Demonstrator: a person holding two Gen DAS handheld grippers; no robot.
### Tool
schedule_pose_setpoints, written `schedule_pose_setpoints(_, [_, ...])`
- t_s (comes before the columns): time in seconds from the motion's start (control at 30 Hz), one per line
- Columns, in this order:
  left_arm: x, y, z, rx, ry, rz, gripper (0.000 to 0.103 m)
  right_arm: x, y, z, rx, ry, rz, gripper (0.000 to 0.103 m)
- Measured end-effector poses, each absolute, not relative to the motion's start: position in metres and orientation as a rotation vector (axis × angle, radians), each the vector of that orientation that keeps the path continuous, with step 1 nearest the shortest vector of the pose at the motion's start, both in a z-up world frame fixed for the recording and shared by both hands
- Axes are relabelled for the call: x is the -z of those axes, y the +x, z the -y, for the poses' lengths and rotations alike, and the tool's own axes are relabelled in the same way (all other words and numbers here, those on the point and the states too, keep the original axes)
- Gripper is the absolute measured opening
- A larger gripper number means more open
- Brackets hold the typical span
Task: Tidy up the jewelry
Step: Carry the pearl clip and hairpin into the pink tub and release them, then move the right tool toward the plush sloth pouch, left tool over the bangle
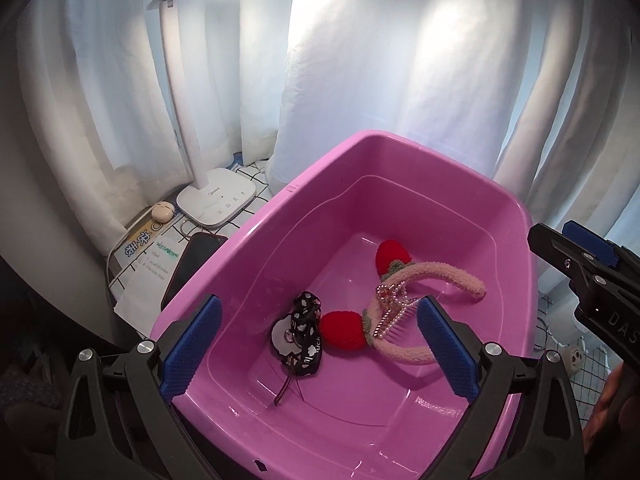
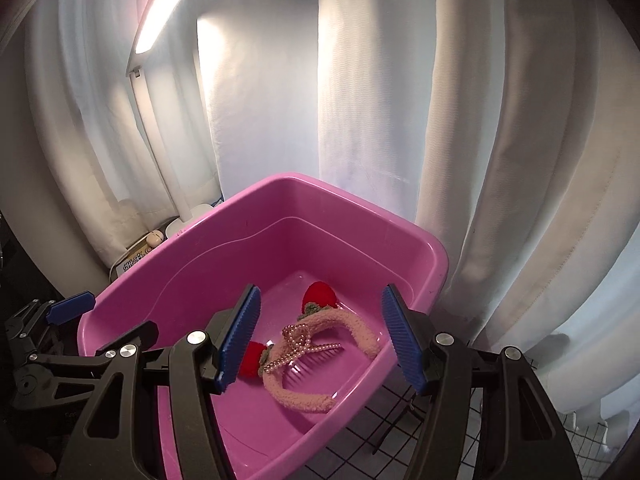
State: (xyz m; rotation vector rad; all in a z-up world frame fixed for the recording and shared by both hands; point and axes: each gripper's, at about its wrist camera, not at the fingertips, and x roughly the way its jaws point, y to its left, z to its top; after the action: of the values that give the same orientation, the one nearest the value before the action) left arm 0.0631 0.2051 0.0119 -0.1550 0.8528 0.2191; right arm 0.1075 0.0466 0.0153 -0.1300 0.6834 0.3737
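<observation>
Left wrist view: my two grippers hang over one pink tub (image 1: 224,256) with hair things in it.

My left gripper (image 1: 320,344) is spread wide and holds nothing; between its fingers lie one black ribbon (image 1: 308,340) that reads "luck", one fuzzy pink headband (image 1: 436,280) with two red strawberries and one pearl comb (image 1: 390,312). My right gripper (image 2: 320,340) is partly apart, empty too, above the headband. Past my left finger stands one white lamp (image 1: 216,196) marked "Midea", beside one dark phone (image 1: 192,260).
</observation>
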Motion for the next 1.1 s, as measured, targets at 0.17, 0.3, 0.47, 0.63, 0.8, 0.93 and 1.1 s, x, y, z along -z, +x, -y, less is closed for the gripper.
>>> schedule_pose_setpoints(0.17, [-0.035, 0.047, -0.173, -0.150, -0.138, -0.792, 0.097, -0.025, 0.067, 0.016, -0.289, -0.059, -0.643, 0.062])
schedule_pose_setpoints(0.3, [-0.043, 0.036, -0.142, -0.067, -0.145, -0.774, 0.097, -0.023, 0.035, 0.074, -0.175, -0.020, -0.646, 0.063])
schedule_pose_setpoints(0.47, [-0.042, 0.027, -0.100, 0.043, -0.134, -0.784, 0.097, -0.013, -0.004, 0.136, -0.034, 0.028, -0.662, 0.063])
schedule_pose_setpoints(0.63, [-0.032, 0.023, -0.058, 0.128, -0.090, -0.805, 0.097, 0.005, -0.038, 0.184, 0.068, 0.077, -0.688, 0.063])
schedule_pose_setpoints(0.8, [-0.015, 0.019, -0.026, 0.186, -0.050, -0.842, 0.097, 0.027, -0.065, 0.212, 0.112, 0.119, -0.720, 0.063])
schedule_pose_setpoints(0.93, [0.005, 0.015, -0.003, 0.211, -0.022, -0.890, 0.097, 0.045, -0.077, 0.224, 0.123, 0.131, -0.743, 0.063])
schedule_pose_setpoints(1.1, [0.034, 0.013, 0.018, 0.222, -0.006, -0.943, 0.097, 0.067, -0.082, 0.239, 0.131, 0.147, -0.775, 0.063])
